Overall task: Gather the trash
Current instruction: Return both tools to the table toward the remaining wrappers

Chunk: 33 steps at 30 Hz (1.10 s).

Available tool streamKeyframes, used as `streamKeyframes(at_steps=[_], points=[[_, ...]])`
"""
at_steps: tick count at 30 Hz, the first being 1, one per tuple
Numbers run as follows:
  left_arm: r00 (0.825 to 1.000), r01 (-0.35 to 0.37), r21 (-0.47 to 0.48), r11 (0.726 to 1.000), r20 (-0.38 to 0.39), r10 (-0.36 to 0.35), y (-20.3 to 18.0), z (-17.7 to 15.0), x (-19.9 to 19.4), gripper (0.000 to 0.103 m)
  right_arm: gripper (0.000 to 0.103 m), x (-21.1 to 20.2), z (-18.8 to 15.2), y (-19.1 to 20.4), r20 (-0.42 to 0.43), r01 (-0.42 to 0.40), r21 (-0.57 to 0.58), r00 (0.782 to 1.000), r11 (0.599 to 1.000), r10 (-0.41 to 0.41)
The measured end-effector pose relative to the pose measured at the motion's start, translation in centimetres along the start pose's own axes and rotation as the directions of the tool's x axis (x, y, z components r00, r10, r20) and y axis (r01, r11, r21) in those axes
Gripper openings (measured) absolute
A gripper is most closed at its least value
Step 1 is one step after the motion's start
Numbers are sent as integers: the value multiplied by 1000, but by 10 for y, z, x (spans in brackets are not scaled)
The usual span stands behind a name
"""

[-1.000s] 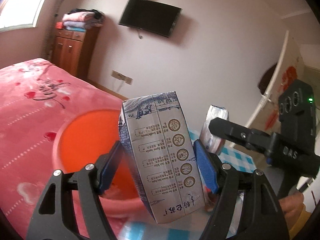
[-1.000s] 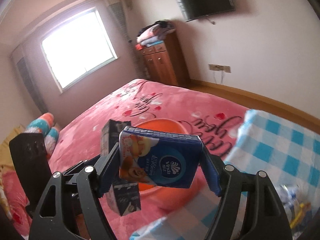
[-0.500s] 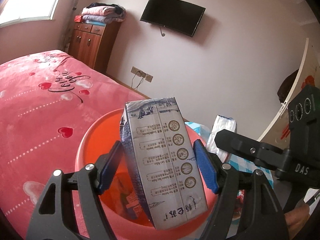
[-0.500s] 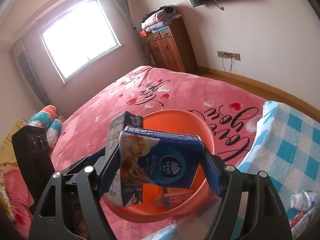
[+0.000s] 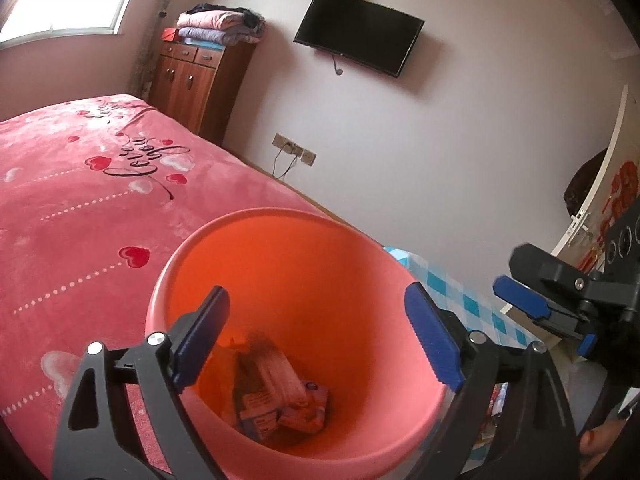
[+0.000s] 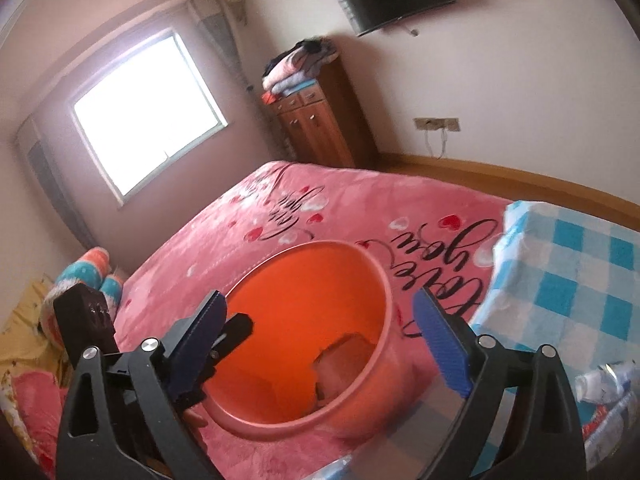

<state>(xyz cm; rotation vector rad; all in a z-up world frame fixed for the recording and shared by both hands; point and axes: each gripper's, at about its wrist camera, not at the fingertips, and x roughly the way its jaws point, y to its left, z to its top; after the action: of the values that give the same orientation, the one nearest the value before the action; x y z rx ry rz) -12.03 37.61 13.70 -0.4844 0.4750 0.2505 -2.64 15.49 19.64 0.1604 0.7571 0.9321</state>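
While poised over the orange bucket (image 5: 288,264) on the pink bedspread (image 5: 80,200): left gripper (image 5: 320,344) and right gripper (image 6: 324,340) just spread wide, nothing between. Cartons (image 5: 280,396) at bucket bottom.

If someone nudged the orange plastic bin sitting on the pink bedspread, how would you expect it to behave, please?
The orange bin would probably slide or tip easily: it looks like thin plastic and holds only a few cartons at the bottom. The soft pink bedspread under it gives an uneven footing, so it may rock. Its wide round rim suggests it could roll if toppled.
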Motion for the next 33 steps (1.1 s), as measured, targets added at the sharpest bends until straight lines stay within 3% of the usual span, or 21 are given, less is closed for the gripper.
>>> streamKeyframes(at_steps=[9, 17, 23, 28, 33], points=[[994, 60, 58, 997, 83, -64, -25, -13, -17, 91, 93, -45, -27, -35, 58, 97, 67, 993, 993, -101], [972, 136, 140, 981, 172, -160, -56, -33, -37, 91, 93, -86, -56, -62, 104, 174, 139, 976, 975, -190], [965, 162, 209, 964, 169, -199, -82, -47, -47, 91, 95, -113, -79, -74, 149, 221, 156, 958, 963, -244], [978, 133, 288, 948, 119, -173, -108, -61, -48, 91, 96, -132, -97, -89, 194, 238, 183, 943, 954, -272], [982, 157, 265, 951, 59, -178, -118, -71, -41, 91, 98, -151, -110, -101, 243, 255, 204, 922, 945, -301]])
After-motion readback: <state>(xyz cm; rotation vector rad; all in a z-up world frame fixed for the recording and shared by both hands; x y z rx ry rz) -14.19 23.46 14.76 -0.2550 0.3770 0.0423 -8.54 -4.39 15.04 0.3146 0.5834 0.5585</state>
